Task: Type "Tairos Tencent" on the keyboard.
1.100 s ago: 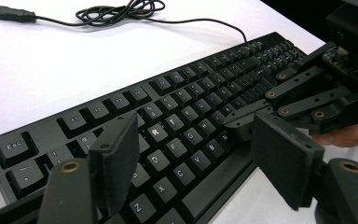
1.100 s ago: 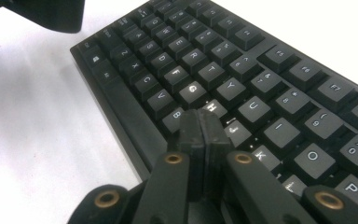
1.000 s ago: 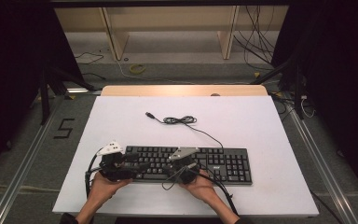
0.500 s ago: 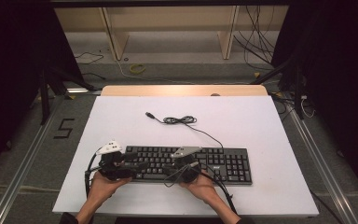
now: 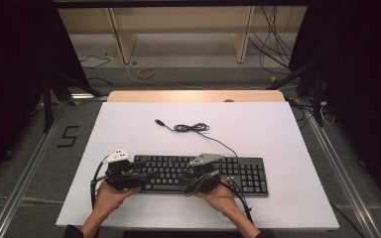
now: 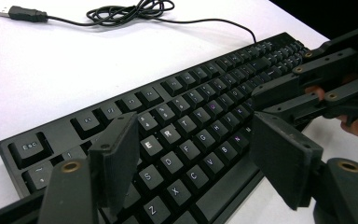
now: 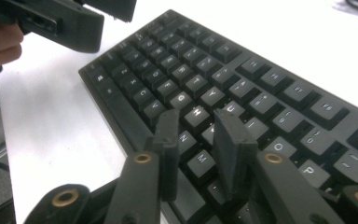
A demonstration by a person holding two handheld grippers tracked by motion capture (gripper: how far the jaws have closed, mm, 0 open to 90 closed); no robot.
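Opening just now, right gripper (image 7: pixel 193 140) jaws parting over keyboard (image 5: pixel 238 171) middle keys, nothing between them; likely keypress finishing. Left gripper (image 6: pixel 205 154) hovering spread.

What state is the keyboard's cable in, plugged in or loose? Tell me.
Loose. The keyboard lies flat on the table; its cable sits bundled behind it, and the USB plug lies free.

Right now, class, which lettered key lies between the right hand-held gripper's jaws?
The J key, half hidden between the right hand-held gripper jaws; H and U lie just beyond their tips.
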